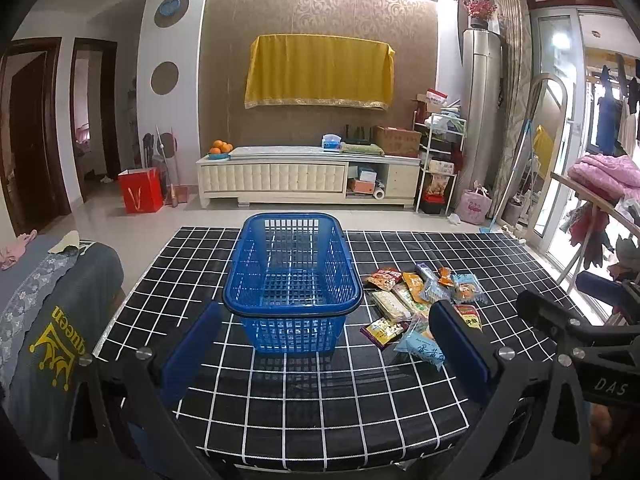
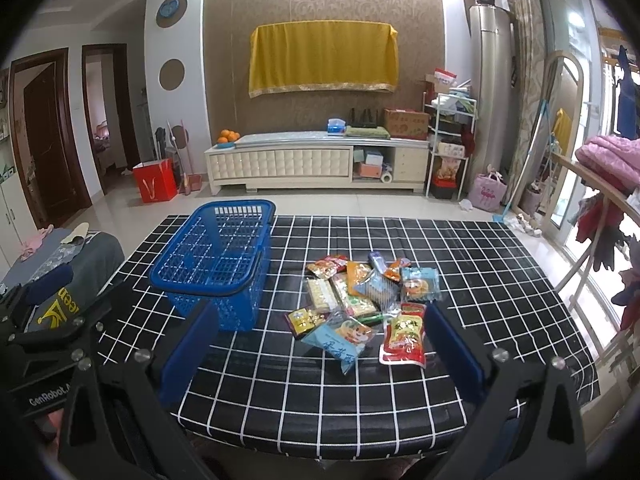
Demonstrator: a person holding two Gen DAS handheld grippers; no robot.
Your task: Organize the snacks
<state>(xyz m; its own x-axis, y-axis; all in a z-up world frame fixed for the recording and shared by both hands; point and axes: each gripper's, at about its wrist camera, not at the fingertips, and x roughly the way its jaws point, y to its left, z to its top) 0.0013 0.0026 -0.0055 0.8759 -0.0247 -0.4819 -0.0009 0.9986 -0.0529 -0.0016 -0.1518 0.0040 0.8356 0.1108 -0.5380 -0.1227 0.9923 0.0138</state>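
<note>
At the centre of the left wrist view a blue basket (image 1: 293, 280) is standing upright on the table (image 1: 320, 420), which is wearing a black cloth with white squares. Nothing is lying inside the basket. To its right in the frame, a pile of snacks (image 1: 420, 304) is lying on the cloth, near the basket but not touching it. The left gripper (image 1: 326, 354) is hanging at the bottom of the frame with its blue fingers (image 1: 188, 352) spread wide, and nothing is sitting between them.

From the right wrist view the basket (image 2: 218, 264) is appearing at the left of centre, and the snacks (image 2: 362, 300) are lying at the middle. A red packet (image 2: 403, 338) is resting at the lower right edge of the pile, and a light blue packet (image 2: 340, 338) is lying just beside it on the left. The right gripper (image 2: 322, 354) is also gaping wide and is holding nothing; its fingers (image 2: 454, 354) are staying apart from the packets, at the near edge of the table (image 2: 320, 412).
</note>
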